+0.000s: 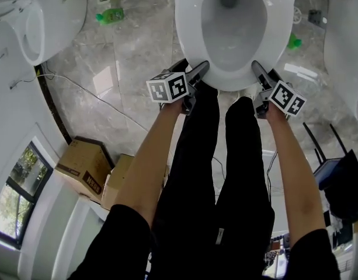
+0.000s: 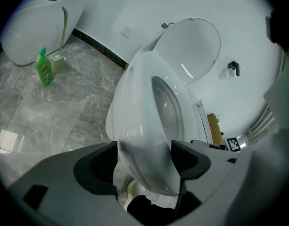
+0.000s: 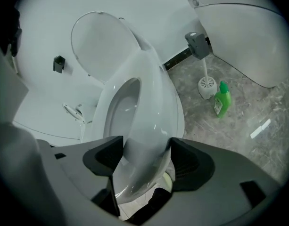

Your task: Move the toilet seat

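Overhead, a glossy white oval toilet seat (image 1: 188,34) lies flat on its bowl (image 1: 231,22) at the far edge of a grey, marble-veined floor (image 1: 138,45), its smooth plastic ring catching pale highlights. The rounded lid (image 2: 191,46) stands raised behind it against the white wall.

Two grey hand-held tools meet the seat's front curve: the left gripper (image 1: 200,70) at the near-left rim and the right gripper (image 1: 257,70) at the near-right. Each pair of matt dark fingers (image 2: 94,166) stands spread wide with the rim between them, open rather than clamped on it. Each tool carries one cube printed with black-and-white squares, two marker cubes (image 1: 168,87) in all.

Two green plastic bottles (image 1: 110,16) sit on the floor, one to each side of the toilet. A white brush (image 3: 205,86) in its holder stands just beside the right-hand one. Two brown cardboard boxes (image 1: 85,168) rest by the floor's near-left edge. The person's bare forearms and black trousers fill the foreground.
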Tool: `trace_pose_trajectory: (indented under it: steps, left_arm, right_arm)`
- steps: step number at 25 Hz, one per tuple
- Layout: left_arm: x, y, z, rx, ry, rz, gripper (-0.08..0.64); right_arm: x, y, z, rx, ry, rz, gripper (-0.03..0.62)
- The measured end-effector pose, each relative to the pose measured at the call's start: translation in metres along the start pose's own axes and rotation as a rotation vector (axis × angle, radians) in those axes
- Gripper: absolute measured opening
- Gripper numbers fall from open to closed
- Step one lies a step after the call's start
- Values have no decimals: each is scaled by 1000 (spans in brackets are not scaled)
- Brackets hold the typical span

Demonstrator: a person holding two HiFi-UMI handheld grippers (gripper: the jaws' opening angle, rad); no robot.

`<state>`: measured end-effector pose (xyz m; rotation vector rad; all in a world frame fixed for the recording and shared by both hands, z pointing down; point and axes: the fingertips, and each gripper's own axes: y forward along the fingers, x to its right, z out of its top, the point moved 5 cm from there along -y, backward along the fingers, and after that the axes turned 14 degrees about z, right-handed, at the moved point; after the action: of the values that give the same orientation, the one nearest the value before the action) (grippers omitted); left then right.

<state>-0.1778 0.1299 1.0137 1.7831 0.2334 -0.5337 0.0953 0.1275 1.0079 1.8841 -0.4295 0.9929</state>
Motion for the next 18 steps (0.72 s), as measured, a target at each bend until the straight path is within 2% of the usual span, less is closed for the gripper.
trace_pose_trajectory:
  steps: [3, 7, 12, 15, 18]
  left_arm:
    - [2, 6, 1, -30, -13, -20, 351]
    - [5, 6, 1, -40, -14, 27, 350]
    - [12, -7, 3, 39, -107, 50, 348]
    - [15, -11, 3, 53, -92, 58, 347]
    - [18, -16, 3, 37, -73, 66, 335]
  right_arm:
    - [3, -1, -1, 6, 9, 25, 299]
    - [2, -2, 0, 8, 8, -1, 297]
    - [-3, -7, 1, -10, 6, -16, 295]
    - [-5, -10, 2, -12, 21, -12, 295]
    - [-6, -13, 2, 11, 75, -13, 293]
